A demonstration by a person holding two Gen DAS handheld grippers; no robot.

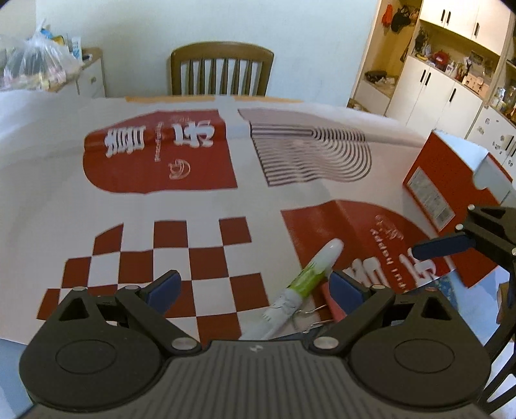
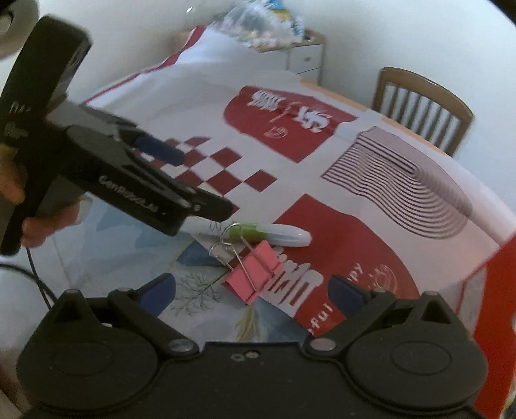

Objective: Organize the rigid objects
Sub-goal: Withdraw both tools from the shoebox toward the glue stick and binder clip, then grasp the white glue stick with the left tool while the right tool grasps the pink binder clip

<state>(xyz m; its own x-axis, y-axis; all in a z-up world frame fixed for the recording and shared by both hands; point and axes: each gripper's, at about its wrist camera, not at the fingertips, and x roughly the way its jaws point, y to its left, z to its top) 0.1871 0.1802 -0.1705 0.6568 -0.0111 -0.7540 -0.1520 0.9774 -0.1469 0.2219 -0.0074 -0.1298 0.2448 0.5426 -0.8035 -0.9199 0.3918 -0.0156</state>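
Counter (image 1: pixel 48 180) carried a red-and-white printed sheet; red box (image 1: pixel 451 180) stood at its right edge. Left tool (image 1: pixel 254 287) hung spread, empty, above the green-and-white marker (image 2: pixel 274 233). Right tool (image 2: pixel 251 290) spread, empty, pink binder clip (image 2: pixel 254 272) lying between its fingers, touching the marker.

- Both views are bright, with soft, even daylight and almost no hard shadows
- The white wall (image 1: pixel 145 29) looks washed out, slightly overexposed
- Strong fisheye bending: the worktop (image 1: pixel 48 180) edges curve, and dark corners frame each picture
- Motion blur smears the left gripper (image 2: pixel 180 180) in the right wrist view; the cupboard (image 1: pixel 451 80) is soft
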